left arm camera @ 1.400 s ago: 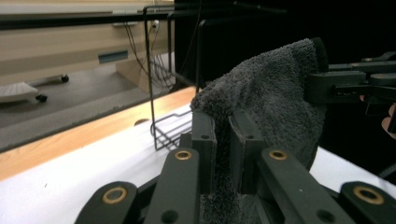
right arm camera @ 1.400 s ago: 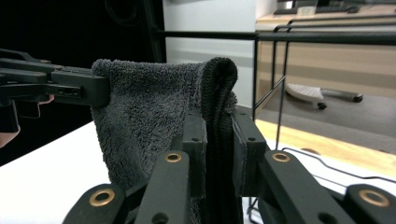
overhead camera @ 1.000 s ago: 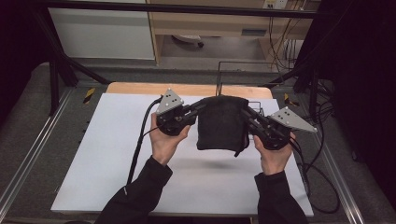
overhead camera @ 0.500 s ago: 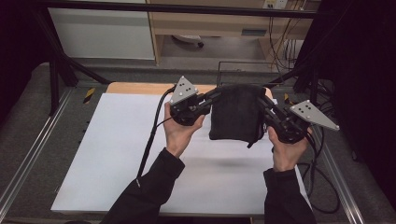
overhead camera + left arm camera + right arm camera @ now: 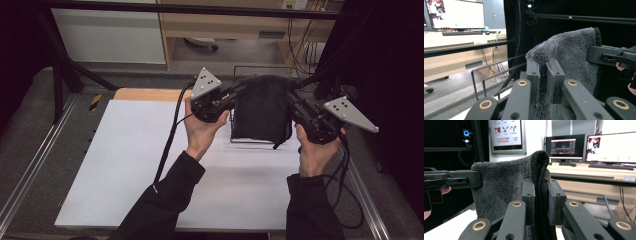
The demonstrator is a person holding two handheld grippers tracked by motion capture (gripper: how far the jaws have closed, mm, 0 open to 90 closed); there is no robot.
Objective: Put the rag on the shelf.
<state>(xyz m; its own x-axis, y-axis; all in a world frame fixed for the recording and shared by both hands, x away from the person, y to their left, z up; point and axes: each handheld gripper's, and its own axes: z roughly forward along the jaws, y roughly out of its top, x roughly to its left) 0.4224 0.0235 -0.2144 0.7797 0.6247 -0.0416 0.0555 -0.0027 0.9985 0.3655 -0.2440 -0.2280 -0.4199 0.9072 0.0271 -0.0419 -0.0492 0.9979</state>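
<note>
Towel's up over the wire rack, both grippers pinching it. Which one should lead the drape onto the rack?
Left, by a small margin. Both grippers are shut on the towel's top corners, but the left gripper sits right beside the rack, which shows below the towel's left side. The right gripper holds the far corner, further from the visible wire.

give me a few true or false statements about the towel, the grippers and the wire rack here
1. Both grippers are shut on the dark towel. True.
2. The towel lies flat on the white table. False: it hangs in the air between the left gripper and the right gripper.
3. A wire rack stands on the table behind the towel. True.
4. The left gripper's jaws stand wide open. False: they pinch a top corner of the towel.
5. The towel is bright red. False: it is dark grey.
</note>
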